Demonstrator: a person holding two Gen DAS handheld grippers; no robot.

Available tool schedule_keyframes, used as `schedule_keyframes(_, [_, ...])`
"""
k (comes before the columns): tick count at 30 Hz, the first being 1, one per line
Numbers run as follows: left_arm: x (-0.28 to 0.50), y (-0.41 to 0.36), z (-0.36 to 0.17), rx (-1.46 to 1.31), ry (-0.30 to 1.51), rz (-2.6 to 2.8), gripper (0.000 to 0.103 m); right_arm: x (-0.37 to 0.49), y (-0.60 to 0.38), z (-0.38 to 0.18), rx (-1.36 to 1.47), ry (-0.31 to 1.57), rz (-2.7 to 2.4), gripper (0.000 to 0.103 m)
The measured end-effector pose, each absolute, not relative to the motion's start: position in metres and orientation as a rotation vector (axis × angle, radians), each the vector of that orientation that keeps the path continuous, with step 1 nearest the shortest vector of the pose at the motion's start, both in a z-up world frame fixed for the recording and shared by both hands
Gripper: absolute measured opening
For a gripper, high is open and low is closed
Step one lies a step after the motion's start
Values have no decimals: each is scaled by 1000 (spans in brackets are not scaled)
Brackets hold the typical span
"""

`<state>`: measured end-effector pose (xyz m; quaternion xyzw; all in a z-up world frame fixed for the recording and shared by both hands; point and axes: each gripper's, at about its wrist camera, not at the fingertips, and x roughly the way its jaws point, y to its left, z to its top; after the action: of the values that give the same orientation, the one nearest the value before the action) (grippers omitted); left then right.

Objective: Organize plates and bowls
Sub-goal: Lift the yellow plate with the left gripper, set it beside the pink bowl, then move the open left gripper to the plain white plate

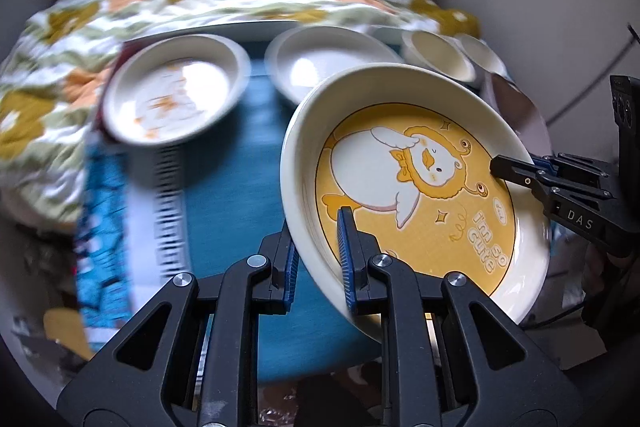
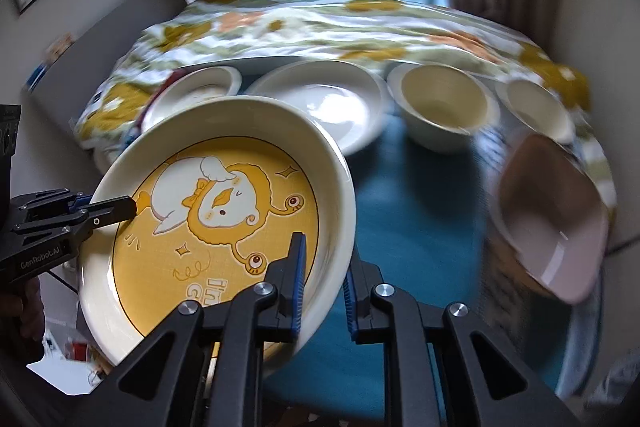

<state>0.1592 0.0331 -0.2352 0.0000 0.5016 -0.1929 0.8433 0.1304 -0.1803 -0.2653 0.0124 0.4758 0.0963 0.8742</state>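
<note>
A cream plate with a yellow duck picture [image 1: 420,187] [image 2: 224,203] is held tilted in the air above the blue table by both grippers. My left gripper [image 1: 320,259] is shut on its near rim, one finger inside and one outside. My right gripper [image 2: 324,287] is shut on the opposite rim the same way; it shows at the right of the left wrist view [image 1: 516,171]. On the table behind lie a plate with an orange print [image 1: 172,87], a plain white plate [image 1: 320,63] [image 2: 320,99] and two cream bowls [image 2: 440,107] [image 2: 536,107].
A pink squarish bowl [image 2: 556,219] sits at the right on the blue table [image 2: 412,195]. A flowered quilt [image 2: 340,23] lies behind the dishes. A striped blue and white cloth [image 1: 108,207] lies at the table's left. Curtains and a window stand at the back.
</note>
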Motion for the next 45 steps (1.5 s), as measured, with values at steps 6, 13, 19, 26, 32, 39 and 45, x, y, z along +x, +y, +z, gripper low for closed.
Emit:
schedule_keyframes(6, [150,-32,-254,13,1098,-457,15,108,-243,-281,63,1015,133,16])
schedule_keyframes(13, [140,-77,-291,8,1107,-437,15,100,-284,-312,84,1019,119,16])
schedule_keyframes(19, [139,-87,-307,-6,1068,-396,15,101,-288,-320,73,977,144,16])
schedule_keyframes(26, [142,-88,-320,-42,1075,-374,16,105,-285,-326,71,962,167,17])
schedule_keyframes(32, [143,-92,-319,-6,1080,-346,18,108,-290,-326,94,974,178,17])
schedule_keyframes(39, [137,-89,-313,33,1079,-327,18,106,-301,-325,159,985,182,17])
schedule_keyframes(45, [123,-83,-288,38,1055,-315,18,90,-306,-308,160,982,161,17])
